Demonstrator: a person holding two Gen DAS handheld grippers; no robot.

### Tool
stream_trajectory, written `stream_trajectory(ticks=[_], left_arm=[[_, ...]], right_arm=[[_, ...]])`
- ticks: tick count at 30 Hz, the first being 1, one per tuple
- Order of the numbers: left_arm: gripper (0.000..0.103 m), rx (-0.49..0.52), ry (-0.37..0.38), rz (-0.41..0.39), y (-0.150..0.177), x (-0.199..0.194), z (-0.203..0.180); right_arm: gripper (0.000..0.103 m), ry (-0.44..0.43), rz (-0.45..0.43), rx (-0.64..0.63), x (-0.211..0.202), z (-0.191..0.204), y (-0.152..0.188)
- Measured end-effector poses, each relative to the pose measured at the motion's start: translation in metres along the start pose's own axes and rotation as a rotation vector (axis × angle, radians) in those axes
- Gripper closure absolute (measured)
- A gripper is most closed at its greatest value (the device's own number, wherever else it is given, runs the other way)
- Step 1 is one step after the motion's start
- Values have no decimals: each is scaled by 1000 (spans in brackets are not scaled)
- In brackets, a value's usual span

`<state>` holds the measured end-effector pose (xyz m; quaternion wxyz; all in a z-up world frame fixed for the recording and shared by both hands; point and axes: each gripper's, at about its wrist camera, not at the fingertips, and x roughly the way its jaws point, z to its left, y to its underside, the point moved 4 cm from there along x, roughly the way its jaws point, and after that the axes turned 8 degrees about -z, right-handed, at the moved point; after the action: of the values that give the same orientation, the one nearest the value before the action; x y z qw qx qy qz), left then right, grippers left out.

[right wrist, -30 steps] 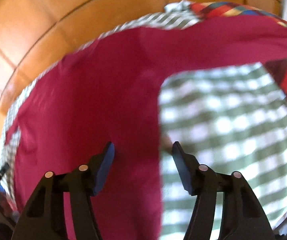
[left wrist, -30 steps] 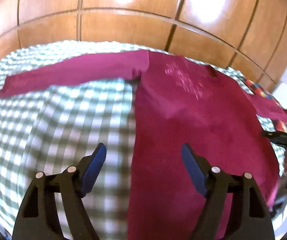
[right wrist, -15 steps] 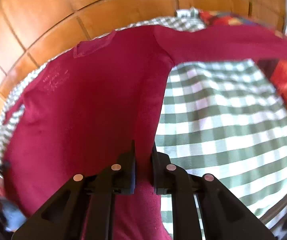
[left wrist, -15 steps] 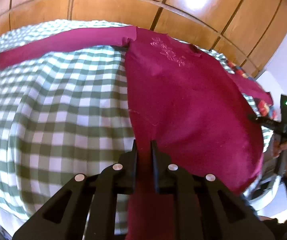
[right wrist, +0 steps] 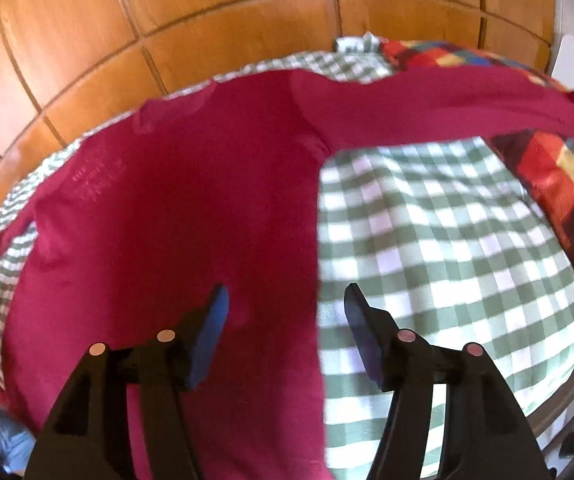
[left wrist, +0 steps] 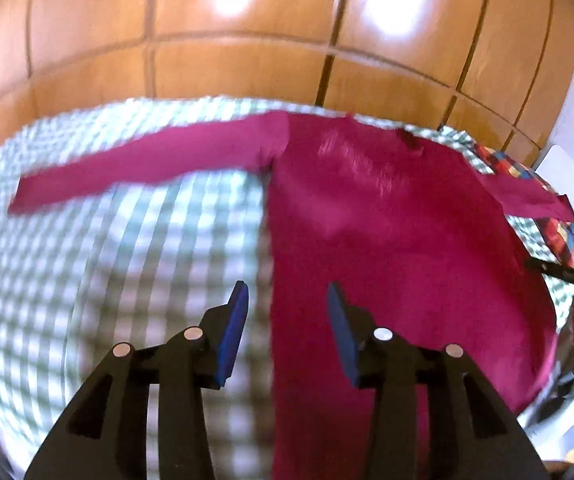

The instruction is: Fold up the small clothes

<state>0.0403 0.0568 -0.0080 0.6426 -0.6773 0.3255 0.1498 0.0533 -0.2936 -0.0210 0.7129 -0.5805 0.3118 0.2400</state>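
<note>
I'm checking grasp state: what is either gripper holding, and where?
Nothing. The left gripper and right gripper are open above the magenta shirt.

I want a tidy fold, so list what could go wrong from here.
1. Both the left gripper and the right gripper are open, each straddling a side edge of the maroon top; closing now may also pinch the checked sheet.
2. Both sleeves lie spread out; the right sleeve overlaps the patchwork cushion and could drag it.
</note>
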Motion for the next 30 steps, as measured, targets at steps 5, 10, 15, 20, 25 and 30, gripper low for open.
stream_trajectory(ticks=[5,10,15,20,25,30], left_arm=[[54,78,24,-30,-55,56,-46],[53,87,-54,77,-52,123,-53],[51,59,-52,81,-37,137,-43],[49,80,-65,73,-37,137,-47],[48,67,-51,71,-35,135,-43],[45,70,-49,74,-36,136,-45]], right_arm=[[44,-37,15,-58,12,32,5],[43,-65,25,-47,21,27,28],[43,-142,40,92,9,-3,10],[43,5,-150,416,-30,-126,-41],[43,123,-296,776,-55,-255,-65],[43,260,-312,918,-40,-328,-83]])
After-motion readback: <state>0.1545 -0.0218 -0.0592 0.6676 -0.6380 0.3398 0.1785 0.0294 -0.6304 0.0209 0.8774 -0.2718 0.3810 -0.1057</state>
